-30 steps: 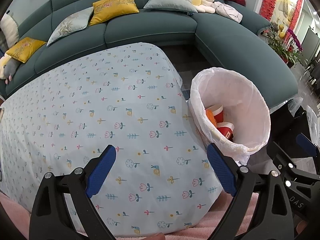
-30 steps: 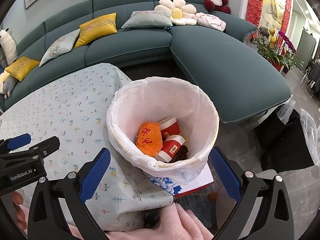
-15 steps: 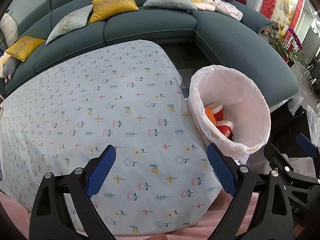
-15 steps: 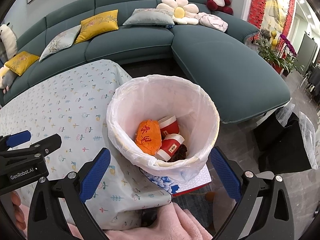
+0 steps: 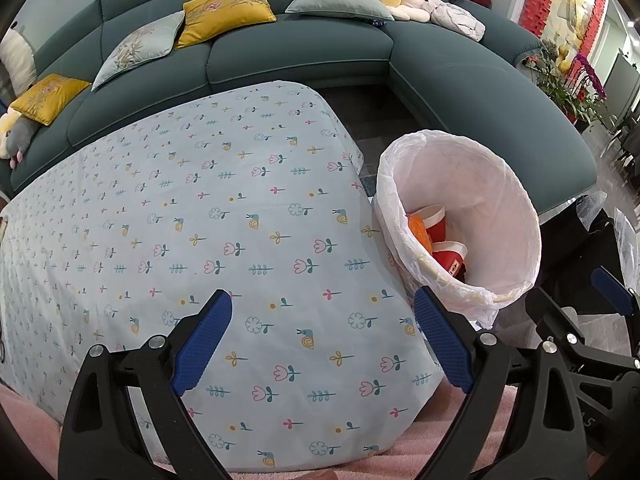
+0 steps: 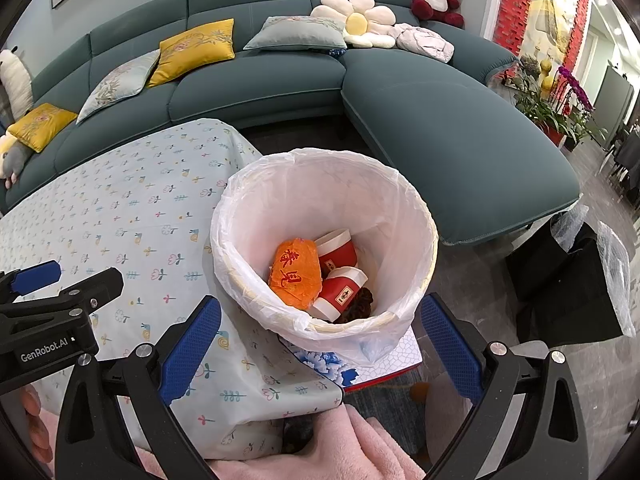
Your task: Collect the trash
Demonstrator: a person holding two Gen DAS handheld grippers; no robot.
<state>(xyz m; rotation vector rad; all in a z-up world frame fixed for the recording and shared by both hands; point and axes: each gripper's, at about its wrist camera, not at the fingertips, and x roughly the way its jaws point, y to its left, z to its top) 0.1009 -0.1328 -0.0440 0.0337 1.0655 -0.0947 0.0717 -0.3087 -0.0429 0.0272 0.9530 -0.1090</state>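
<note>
The left gripper [image 5: 322, 338] hangs over the flowered tablecloth [image 5: 192, 216] with its jaws spread wide and nothing between them. The right gripper [image 6: 320, 346] is likewise wide open and empty, poised above the near rim of the bin [image 6: 400, 216], which stands just beside the table's corner and is lined with a white bag. Inside lie an orange packet [image 6: 295, 276], two red paper cups [image 6: 334, 249] and something dark that cannot be made out.

Teal sectional sofa [image 6: 400, 120] ahead of tool, yellow and grey cushions [image 6: 192, 50] on it. Dark tiled floor [image 6: 480, 272] right. Red wall hanging [image 6: 540, 4] far right.
</note>
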